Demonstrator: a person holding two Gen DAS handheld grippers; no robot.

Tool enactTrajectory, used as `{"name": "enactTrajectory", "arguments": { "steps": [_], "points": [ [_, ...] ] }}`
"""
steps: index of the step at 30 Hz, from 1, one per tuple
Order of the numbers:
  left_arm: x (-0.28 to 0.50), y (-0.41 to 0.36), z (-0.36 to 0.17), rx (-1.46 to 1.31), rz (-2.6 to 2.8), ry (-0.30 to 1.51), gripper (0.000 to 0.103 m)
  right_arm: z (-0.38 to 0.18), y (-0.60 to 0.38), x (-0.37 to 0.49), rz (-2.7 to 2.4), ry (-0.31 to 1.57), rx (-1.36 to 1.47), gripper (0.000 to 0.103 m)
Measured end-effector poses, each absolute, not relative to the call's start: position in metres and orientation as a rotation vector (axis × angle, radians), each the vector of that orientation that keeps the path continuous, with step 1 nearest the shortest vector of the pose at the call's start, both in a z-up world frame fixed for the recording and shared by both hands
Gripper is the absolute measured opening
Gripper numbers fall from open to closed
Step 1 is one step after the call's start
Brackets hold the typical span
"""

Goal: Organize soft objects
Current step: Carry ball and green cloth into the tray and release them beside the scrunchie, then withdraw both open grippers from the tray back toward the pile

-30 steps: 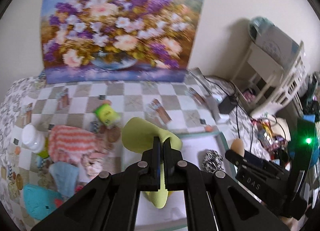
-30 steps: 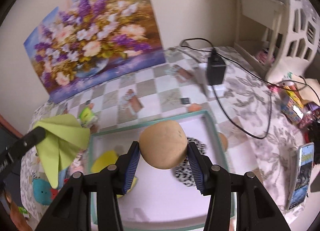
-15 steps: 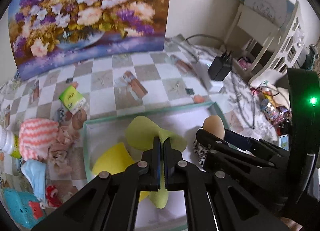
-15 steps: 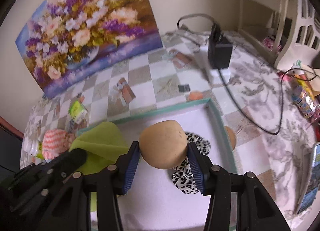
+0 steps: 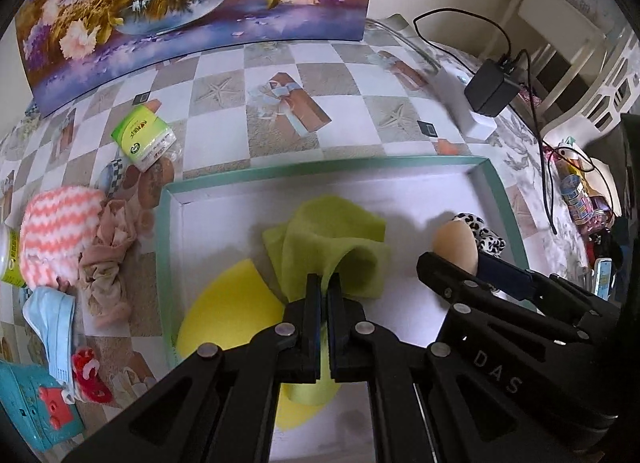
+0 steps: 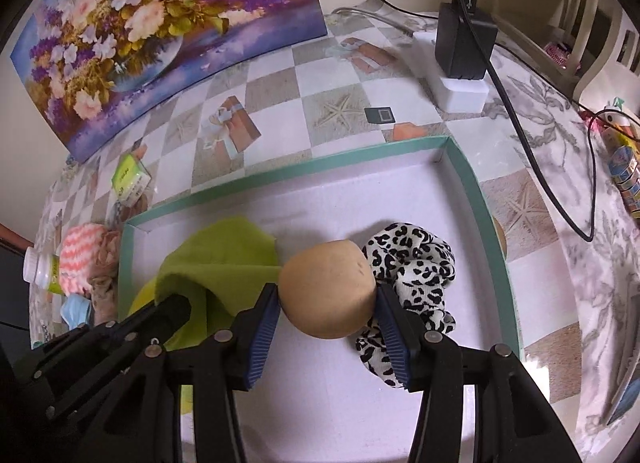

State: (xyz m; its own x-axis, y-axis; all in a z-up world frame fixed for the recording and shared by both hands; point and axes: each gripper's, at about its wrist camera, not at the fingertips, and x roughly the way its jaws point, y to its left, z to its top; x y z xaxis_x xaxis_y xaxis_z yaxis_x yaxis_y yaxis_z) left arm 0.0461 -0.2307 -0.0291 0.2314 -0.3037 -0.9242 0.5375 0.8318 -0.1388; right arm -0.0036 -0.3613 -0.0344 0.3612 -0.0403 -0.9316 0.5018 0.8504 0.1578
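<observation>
My left gripper is shut on a lime green cloth, which now rests low in the teal-rimmed white tray, over a yellow sponge. My right gripper is shut on a tan egg-shaped sponge and holds it just above the tray floor, beside a leopard-print scrunchie. The tan sponge and the right gripper show in the left wrist view. The green cloth and tray rim show in the right wrist view.
Left of the tray lie a pink-and-white knitted piece, beige cloth, a blue mask, a teal toy, a white bottle and a green tissue pack. A black charger and cables are at the back right. A flower painting stands behind.
Both grippers have moved forward and down into the tray. The green cloth has gone from hanging in the air to resting on the tray floor. Both stay shut.
</observation>
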Motion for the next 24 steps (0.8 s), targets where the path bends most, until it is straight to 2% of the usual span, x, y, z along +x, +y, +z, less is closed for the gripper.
{"name": "enactTrajectory", "arguments": {
  "steps": [5,17,19,21,22,24],
  "points": [
    [0.046,-0.231,-0.024,0.233,-0.590,1.215,0.003,-0.031,-0.360,-0.003,-0.368,1.172,0.437,0.059],
    [0.049,-0.214,0.012,0.199,-0.571,1.173,0.006,0.007,-0.354,-0.010,-0.386,1.118,0.390,0.060],
    [0.052,-0.206,0.020,0.184,-0.545,1.159,0.012,0.015,-0.352,-0.012,-0.387,1.100,0.384,0.060],
    [0.056,-0.197,0.024,0.167,-0.513,1.155,0.040,0.022,-0.350,-0.014,-0.388,1.087,0.374,0.060],
    [0.059,-0.192,0.026,0.156,-0.496,1.152,0.045,0.025,-0.348,-0.014,-0.390,1.082,0.365,0.060],
    [0.064,-0.183,0.028,0.143,-0.466,1.146,0.048,0.028,-0.344,-0.014,-0.394,1.082,0.353,0.063]
  ]
}}
